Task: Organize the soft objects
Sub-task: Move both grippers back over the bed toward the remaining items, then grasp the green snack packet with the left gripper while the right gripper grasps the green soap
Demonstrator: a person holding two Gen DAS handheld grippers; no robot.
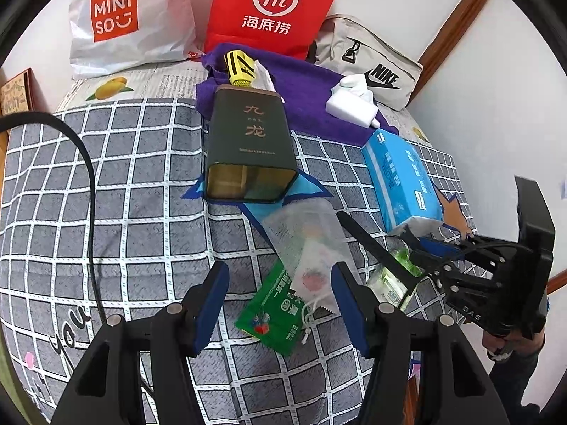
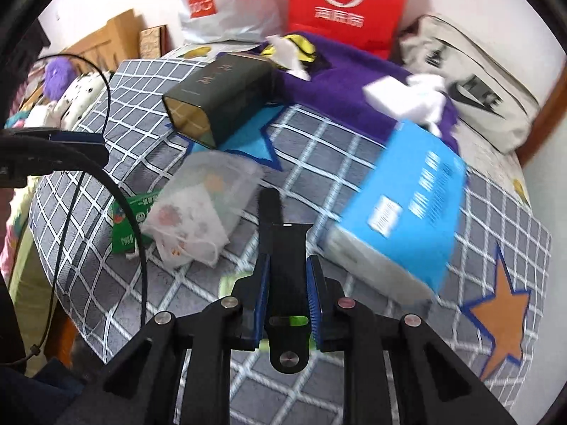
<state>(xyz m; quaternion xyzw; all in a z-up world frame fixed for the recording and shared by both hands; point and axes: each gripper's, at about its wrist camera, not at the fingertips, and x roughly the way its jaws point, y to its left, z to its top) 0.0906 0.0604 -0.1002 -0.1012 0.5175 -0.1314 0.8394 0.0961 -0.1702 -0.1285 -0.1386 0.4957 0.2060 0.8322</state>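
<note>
On the checked bedspread (image 1: 141,184) my left gripper (image 1: 280,276) stands open above a white mesh bag (image 1: 308,244) and a green packet (image 1: 274,313), touching neither. In the right wrist view my right gripper (image 2: 288,269) is shut on a black strap (image 2: 283,248) that sticks out forward past its blue pads. The left wrist view shows that gripper (image 1: 423,253) at the right with the strap (image 1: 372,244) slanting over a clear green-printed packet (image 1: 388,281). A blue tissue pack (image 2: 404,205) lies just right of it.
A dark green tin (image 1: 248,148) lies open-ended toward me on a blue star patch. Behind it are a purple towel (image 1: 308,99), a white charger (image 1: 349,104), a yellow-black item (image 1: 241,67), a Miniso bag (image 1: 117,21), a red bag (image 1: 273,7) and a Nike pouch (image 1: 375,67). A black cable (image 1: 90,184) crosses the left.
</note>
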